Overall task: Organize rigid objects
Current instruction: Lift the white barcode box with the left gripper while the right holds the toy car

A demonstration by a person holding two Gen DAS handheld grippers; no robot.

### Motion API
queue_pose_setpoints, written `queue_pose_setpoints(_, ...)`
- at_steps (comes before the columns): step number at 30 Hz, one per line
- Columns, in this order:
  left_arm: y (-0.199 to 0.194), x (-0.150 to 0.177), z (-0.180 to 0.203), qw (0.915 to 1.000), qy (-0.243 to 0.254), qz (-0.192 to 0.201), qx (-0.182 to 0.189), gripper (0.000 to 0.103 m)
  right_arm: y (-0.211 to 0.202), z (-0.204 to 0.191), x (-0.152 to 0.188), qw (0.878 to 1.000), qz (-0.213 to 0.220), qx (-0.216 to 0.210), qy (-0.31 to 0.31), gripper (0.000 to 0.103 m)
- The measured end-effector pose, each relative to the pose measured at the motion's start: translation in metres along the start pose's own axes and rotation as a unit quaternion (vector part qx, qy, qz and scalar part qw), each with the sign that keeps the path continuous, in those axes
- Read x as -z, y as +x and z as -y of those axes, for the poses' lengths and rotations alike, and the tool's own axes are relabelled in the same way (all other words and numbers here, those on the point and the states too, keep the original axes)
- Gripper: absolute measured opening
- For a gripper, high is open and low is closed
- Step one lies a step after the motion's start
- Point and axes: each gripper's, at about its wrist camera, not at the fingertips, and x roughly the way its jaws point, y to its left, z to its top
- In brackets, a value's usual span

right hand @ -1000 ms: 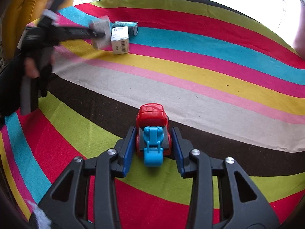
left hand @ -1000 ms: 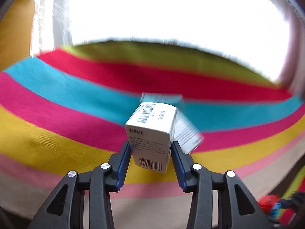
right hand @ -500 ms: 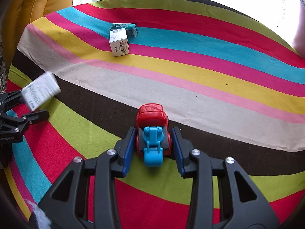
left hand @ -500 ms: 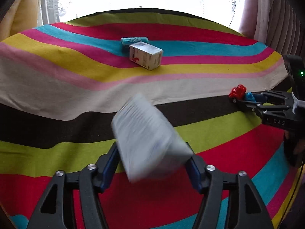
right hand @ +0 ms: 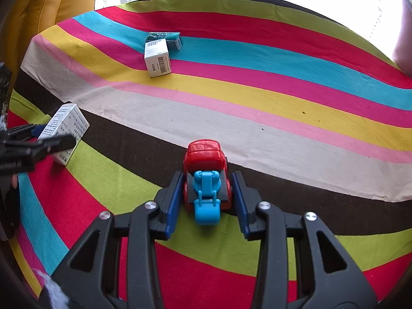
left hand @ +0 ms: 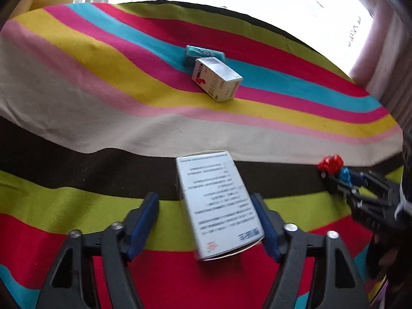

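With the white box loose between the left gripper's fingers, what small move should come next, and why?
Probably finish closing the left gripper on the white box. Its jaws are closing, but a gap shows beside the left finger and the box sits askew, so it looks unsecured. The right gripper holds the toy car.

Rainbow-striped cloth [right hand: 257, 108]; white printed boxes [left hand: 219, 206] [right hand: 157, 60]; teal box [right hand: 164, 38]; red-and-blue toy car [right hand: 204, 177].

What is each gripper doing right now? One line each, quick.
Left gripper: jaws closing around the white box, with one pad not yet touching it.
Right gripper: shut on the red and blue toy car.
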Motion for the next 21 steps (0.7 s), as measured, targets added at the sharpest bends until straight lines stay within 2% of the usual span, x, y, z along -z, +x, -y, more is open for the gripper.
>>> queue_pose_setpoints(1, 0.003, -0.002, 0.003, 0.9999, 0.003, -0.001, -0.012, 0.040, 0.001, 0.000, 0.000, 1.000, 0.000, 0.000, 0.000, 0.042)
queue_pose_setpoints(4, 0.004, 0.001, 0.014, 0.9998, 0.007, -0.001, -0.016, 0.040, 0.001, -0.001, -0.001, 1.000, 0.000, 0.001, -0.001, 0.042)
queue_pose_setpoints(7, 0.001, 0.010, 0.030, 0.9982, 0.039, 0.008, -0.045, 0.041, 0.001, -0.001, -0.001, 1.000, 0.000, 0.001, 0.000, 0.042)
queue_pose_setpoints(10, -0.004, 0.017, 0.034, 0.9971, 0.050, 0.018, -0.055, 0.041, 0.001, 0.000, 0.000, 1.000, 0.001, 0.003, 0.001, 0.042)
queue_pose_setpoints(21, -0.012, 0.023, 0.031, 0.9975, 0.046, 0.020, -0.049, 0.041, 0.002, 0.003, -0.001, 1.000, 0.000, 0.013, 0.011, 0.042)
